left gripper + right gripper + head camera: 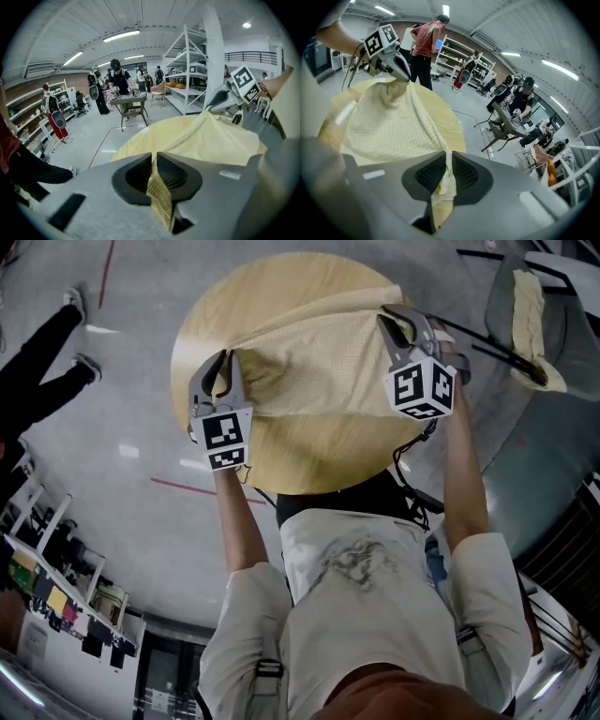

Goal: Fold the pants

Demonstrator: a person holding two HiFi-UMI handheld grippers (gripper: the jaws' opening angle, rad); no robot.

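**Fig.: Pants stretched between two claws over a round table**

(a) Table [309,460]: round, pale wood top, fills the upper centre of the head view. Bare wood shows at the frame's left and bottom of the disc.

(b) Pants [319,362]: pale yellow, waffle-textured cloth, spread over the mid and right part of the disc. Long axis runs left–right across the head view, tilted up toward the upper right. One end sits at the L claw, the other at the R claw. In the L gripper view the cloth [211,140] rises from the lower centre to a peak at the upper right. In the R gripper view it [384,122] rises to a peak at the upper left. The cloth thus lifts at both held ends and sags onto the wood between them.

(c) Left gripper [225,357]: at the disc's left edge in the head view. Its own view shows the jaws [153,161] pressed on a thin fold of the pants. The fold stands vertically between the ribbed pads and hangs out below them.

(d) Right gripper [394,320]: at the disc's upper right. Its jaws [446,164] likewise pinch a narrow fold of the pants, w/ the hem trailing below the pads.

(e) Marker cubes: one on each claw, on the side toward the person.
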